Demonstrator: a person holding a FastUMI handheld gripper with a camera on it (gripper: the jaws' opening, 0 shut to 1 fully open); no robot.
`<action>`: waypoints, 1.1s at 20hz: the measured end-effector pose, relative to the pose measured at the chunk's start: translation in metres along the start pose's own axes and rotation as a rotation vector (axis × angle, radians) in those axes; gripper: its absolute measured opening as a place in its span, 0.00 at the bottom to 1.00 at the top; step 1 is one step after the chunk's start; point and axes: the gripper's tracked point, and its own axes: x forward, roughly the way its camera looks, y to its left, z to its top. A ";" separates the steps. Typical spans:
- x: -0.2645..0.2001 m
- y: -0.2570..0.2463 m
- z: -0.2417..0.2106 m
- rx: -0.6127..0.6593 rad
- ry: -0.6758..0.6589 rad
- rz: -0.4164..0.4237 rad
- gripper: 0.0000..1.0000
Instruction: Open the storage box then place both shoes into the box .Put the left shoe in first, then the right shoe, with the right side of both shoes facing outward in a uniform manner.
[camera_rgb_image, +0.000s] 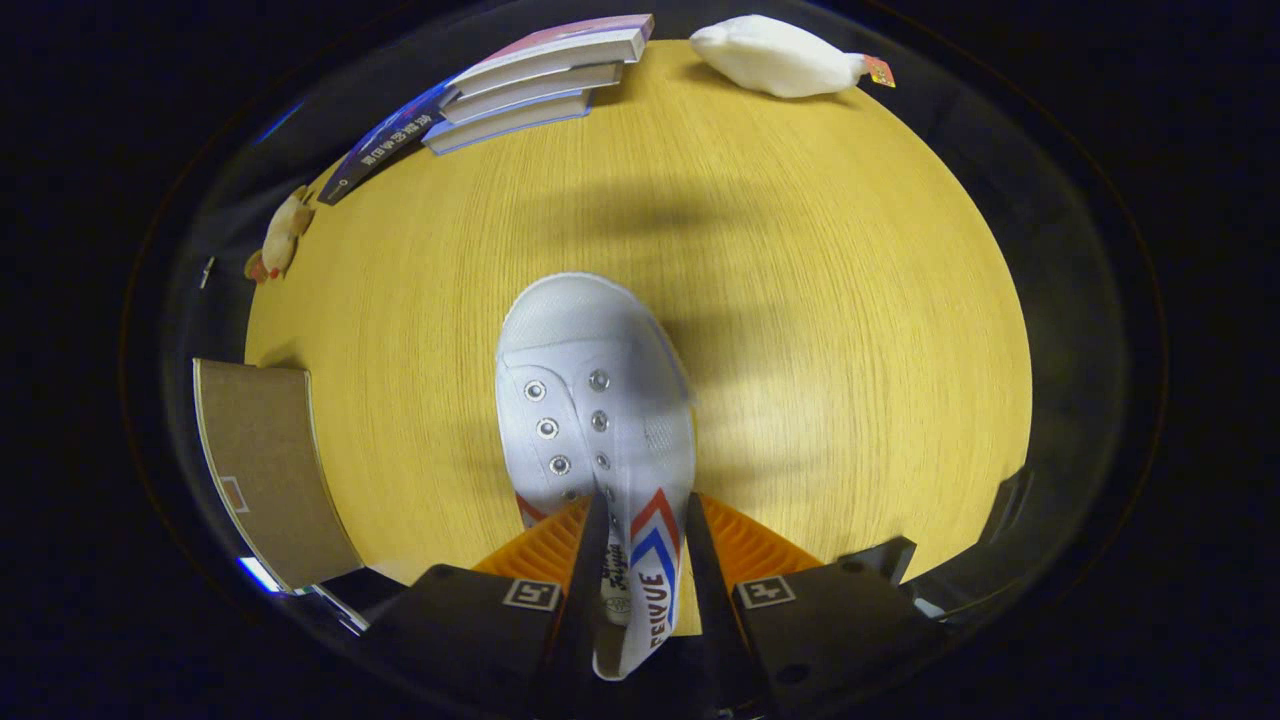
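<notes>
Shoe count first: I see one white shoe (590, 400), and my claw (645, 530) holds it. The two fingers (588, 560) are closed on the right side wall of the shoe near its heel end; one finger goes inside the opening and the other presses from outside, on the part with the red and blue stripes. The toe of the shoe points away from me, beyond the fingers, and the shoe appears above the table (800, 300), but I cannot tell if its sole touches the wood or is lifted. I count about seven metal eyelets on its top, and no lace is in them.

One brown cardboard box (265, 470) stands at the left side of my claw, near the table edge. I see its flat brown side and cannot tell if it is open.

Far beyond the shoe, at the other end of the table, three books (540, 85) lie in one stack. One white soft toy (775, 58) with a small coloured tag lies to the right of the books, well apart from them. One small beige toy (282, 235) lies at the left edge of the table, between the books and the box.
</notes>
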 end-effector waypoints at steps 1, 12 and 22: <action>0.001 -0.001 0.001 -0.030 -0.001 -0.006 0.47; -0.070 0.044 0.013 0.090 -0.172 0.137 0.12; -0.201 0.209 0.050 0.071 -0.327 0.348 0.11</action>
